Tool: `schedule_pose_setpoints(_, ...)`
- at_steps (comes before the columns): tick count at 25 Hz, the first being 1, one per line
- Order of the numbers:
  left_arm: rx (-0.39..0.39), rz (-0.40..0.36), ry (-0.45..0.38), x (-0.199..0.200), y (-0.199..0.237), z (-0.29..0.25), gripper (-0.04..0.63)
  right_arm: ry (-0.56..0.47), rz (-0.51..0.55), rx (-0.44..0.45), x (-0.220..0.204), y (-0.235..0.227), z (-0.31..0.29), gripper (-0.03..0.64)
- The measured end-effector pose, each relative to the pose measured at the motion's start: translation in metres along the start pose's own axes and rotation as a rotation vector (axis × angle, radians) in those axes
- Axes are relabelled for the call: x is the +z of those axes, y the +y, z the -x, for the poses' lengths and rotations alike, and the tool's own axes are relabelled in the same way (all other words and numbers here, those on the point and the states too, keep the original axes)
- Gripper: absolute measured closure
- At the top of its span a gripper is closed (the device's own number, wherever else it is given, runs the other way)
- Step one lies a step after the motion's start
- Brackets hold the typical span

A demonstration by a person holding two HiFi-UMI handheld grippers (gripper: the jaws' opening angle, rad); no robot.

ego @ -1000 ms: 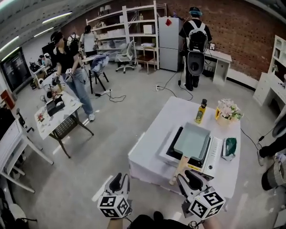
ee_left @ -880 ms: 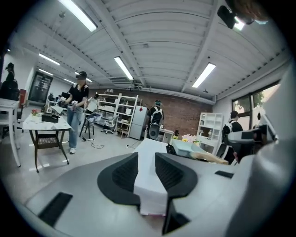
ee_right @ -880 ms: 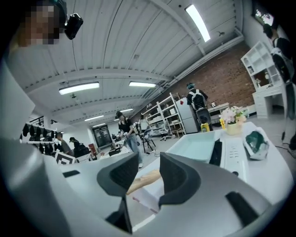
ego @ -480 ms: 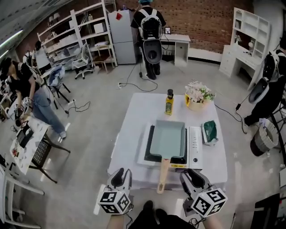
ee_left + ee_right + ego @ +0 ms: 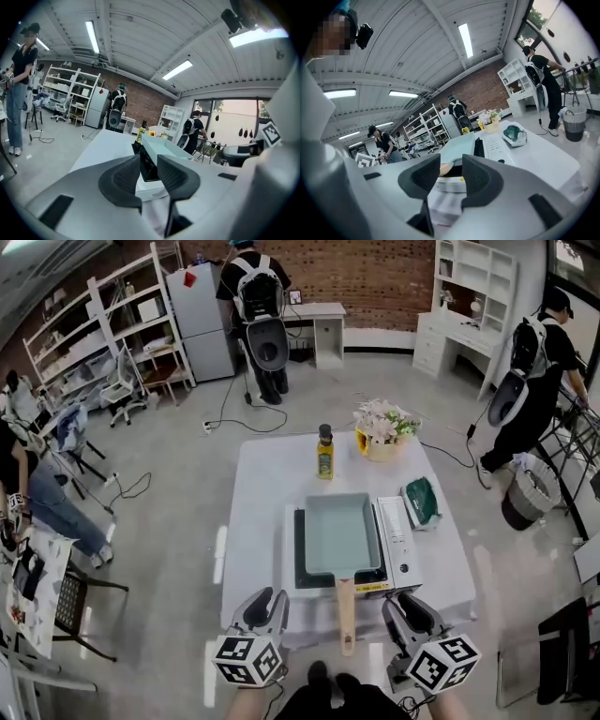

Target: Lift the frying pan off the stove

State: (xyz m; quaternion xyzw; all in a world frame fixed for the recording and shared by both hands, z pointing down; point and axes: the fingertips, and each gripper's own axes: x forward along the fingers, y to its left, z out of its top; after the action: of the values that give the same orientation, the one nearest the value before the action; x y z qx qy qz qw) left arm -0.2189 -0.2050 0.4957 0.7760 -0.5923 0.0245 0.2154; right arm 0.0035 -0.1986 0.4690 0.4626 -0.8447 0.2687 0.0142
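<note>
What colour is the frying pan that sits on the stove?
The frying pan is pale blue-green; the head view shows it best.

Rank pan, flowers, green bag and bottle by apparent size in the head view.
1. pan, clearly largest
2. flowers
3. green bag, somewhat smaller than the flowers
4. bottle, as tall as the bag but much narrower

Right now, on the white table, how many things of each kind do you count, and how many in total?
Induction stove: 1
Frying pan: 1
Oil bottle: 1
Flower arrangement: 1
Green packet: 1
Total: 5
</note>
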Motion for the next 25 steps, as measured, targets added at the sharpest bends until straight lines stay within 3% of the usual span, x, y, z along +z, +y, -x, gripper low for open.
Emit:
schedule_pose_setpoints(5, -0.113, 0.057, 0.016, 0.000, -0.020, -0.009, 0.500, 0.007, -0.024, -0.041, -0.008, -0.004, 0.005, 0.474)
schedule_pose_setpoints(11, -0.225, 0.227, 0.087, -0.012, -0.036, -0.016, 0.481, 0.022, -0.118, -0.012, -0.023, -0.004, 0.003, 0.474)
schedule_pose_setpoints(19, -0.399, 0.520, 0.172, -0.026, -0.070, -0.030, 0.403, 0.042, -0.218, 0.014, -0.033, -0.011, 0.004, 0.474)
schedule_pose_setpoints(25, -0.491, 0.675, 0.251, -0.031, -0.089, -0.048, 0.367, 0.049, -0.244, 0.017, -0.036, -0.015, 0.010, 0.474)
